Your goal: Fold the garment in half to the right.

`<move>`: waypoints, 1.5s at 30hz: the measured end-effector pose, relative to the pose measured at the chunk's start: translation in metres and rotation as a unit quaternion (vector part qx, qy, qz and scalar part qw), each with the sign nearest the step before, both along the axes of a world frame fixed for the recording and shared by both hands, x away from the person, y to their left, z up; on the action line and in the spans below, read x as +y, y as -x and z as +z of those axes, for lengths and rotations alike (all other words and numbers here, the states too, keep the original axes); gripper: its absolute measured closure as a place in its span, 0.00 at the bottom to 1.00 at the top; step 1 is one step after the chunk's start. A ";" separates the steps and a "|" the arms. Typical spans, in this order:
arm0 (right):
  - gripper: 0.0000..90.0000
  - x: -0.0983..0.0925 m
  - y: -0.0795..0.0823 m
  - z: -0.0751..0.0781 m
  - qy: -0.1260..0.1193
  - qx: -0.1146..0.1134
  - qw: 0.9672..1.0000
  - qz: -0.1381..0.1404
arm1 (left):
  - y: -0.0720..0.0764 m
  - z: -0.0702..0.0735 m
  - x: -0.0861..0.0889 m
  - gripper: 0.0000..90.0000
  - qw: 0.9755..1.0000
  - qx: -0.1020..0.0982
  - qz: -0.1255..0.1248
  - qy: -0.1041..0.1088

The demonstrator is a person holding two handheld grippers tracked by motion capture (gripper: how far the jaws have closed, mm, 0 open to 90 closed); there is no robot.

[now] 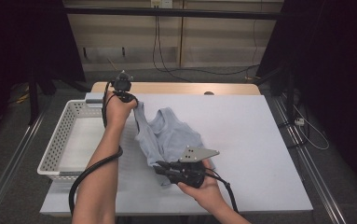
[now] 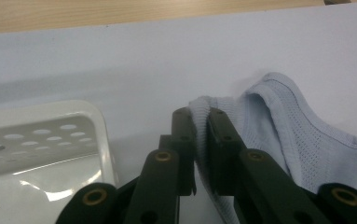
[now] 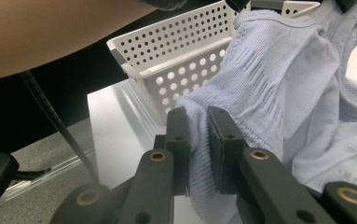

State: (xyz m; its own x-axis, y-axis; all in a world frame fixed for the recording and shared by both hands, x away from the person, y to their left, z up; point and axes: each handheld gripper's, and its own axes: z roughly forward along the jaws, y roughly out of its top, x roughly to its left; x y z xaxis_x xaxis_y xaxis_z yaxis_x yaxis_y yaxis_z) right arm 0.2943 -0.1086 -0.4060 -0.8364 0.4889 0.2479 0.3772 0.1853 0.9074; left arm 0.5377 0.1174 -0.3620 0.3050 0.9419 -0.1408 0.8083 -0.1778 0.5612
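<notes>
Pale-blue knit garment (image 1: 167, 135) is clamped by left tongs (image 2: 201, 122) and right tongs (image 3: 198, 122); uneven tension risks fabric slipping free beside the white perforated basket (image 1: 69, 135).

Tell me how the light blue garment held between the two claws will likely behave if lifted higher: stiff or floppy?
Probably floppy: the light blue garment already sags and folds between the left claw and the right claw. It looks thin and light, a fine ribbed knit. It seems unlikely to slip, since both claws pinch bunched fabric, though it may stretch.
</notes>
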 end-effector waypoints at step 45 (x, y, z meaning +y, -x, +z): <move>0.89 -0.036 -0.003 -0.011 0.039 0.002 0.998 -0.049 | -0.005 -0.003 -0.023 0.85 1.000 -0.022 -0.005 0.002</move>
